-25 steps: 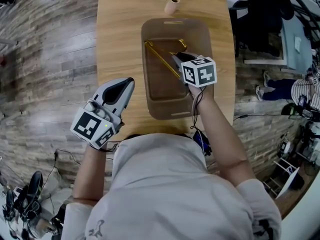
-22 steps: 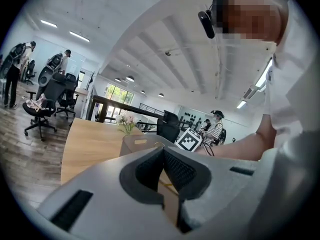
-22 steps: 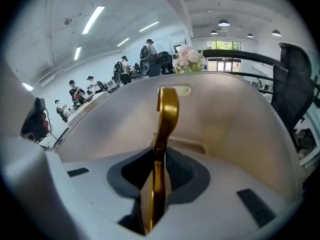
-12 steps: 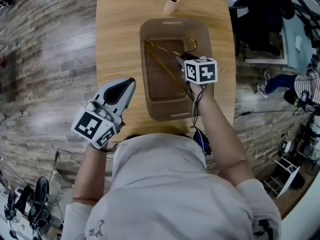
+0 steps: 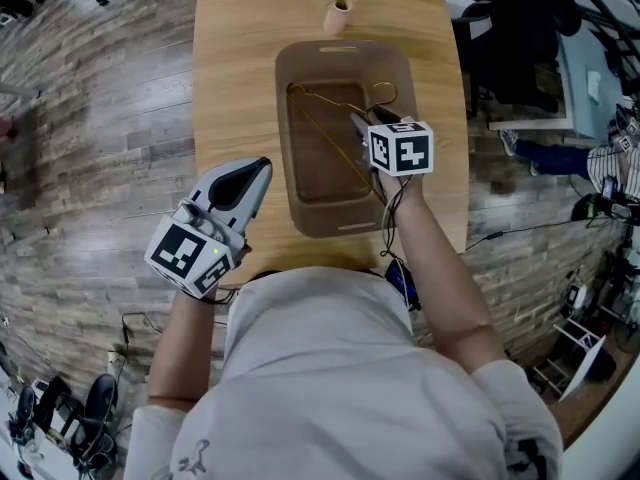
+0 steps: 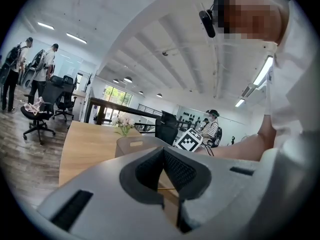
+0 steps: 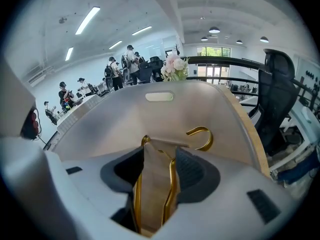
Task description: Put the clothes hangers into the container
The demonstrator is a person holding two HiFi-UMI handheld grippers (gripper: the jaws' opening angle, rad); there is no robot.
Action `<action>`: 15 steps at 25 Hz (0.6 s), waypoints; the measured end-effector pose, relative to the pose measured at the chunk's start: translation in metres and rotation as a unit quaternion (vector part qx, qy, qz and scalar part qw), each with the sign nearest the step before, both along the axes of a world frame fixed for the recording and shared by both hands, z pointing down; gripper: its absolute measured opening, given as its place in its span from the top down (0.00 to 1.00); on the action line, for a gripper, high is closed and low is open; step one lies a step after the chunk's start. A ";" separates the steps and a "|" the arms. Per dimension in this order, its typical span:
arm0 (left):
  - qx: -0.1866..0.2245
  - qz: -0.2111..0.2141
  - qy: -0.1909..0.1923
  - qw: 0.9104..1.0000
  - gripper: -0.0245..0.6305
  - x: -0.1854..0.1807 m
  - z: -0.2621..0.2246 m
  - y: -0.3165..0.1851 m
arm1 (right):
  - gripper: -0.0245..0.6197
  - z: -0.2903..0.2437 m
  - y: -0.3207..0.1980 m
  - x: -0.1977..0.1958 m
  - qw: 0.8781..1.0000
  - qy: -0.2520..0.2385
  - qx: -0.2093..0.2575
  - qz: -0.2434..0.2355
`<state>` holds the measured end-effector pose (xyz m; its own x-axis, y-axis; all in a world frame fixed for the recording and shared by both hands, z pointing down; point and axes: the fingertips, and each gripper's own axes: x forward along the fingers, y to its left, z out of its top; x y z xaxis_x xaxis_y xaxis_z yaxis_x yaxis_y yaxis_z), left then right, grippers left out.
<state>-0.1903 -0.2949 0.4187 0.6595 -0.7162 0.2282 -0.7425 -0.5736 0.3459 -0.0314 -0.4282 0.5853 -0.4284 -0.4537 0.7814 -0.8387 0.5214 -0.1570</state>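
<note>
The right gripper (image 5: 360,123) is hanging over the brown container (image 5: 283,118), which is sitting in the middle of the wooden table (image 5: 235,68). In the right gripper view (image 7: 159,159) its jaws are standing apart, and the thin gold bars of a clothes hanger (image 7: 171,184) are running up through the gap, one close to each dark pad. The pads are not squeezing the bars, and the floor of the container (image 7: 125,114) is showing between them. From the head view the gold hanger (image 5: 322,126) is lying inside the container, slanting across it, with its curly hook pointing to the far right corner. The left gripper (image 5: 250,173) is waiting at the near left edge of the table, well apart from the container. In the left gripper view (image 6: 163,156) its jaws are pressing together and are holding nothing. A little vase of flowers (image 5: 337,13) is standing on the table just behind the container
</note>
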 end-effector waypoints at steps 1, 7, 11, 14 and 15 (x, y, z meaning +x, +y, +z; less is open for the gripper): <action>0.002 0.000 -0.001 1.000 0.95 0.001 -0.002 0.002 | 0.65 -0.004 0.001 0.000 1.000 -0.003 0.003 -0.001; 0.018 -0.005 -0.009 1.000 0.95 0.016 -0.018 0.010 | 0.65 -0.036 0.006 0.006 0.999 -0.020 0.030 -0.015; 0.032 -0.011 -0.020 0.999 0.95 0.026 -0.031 0.017 | 0.65 -0.064 0.014 0.009 0.997 -0.050 0.044 -0.027; 0.045 -0.017 -0.027 0.998 0.95 0.031 -0.040 0.026 | 0.66 -0.087 0.026 0.008 0.995 -0.072 0.058 -0.042; 0.048 -0.019 -0.029 0.998 0.95 0.034 -0.043 0.029 | 0.66 -0.095 0.031 0.009 0.994 -0.077 0.063 -0.047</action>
<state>-0.1562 -0.2662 0.3755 0.6187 -0.7613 0.1942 -0.7819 -0.5724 0.2470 -0.0226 -0.3974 0.4906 -0.5833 -0.4960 0.6432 -0.7563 0.6204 -0.2075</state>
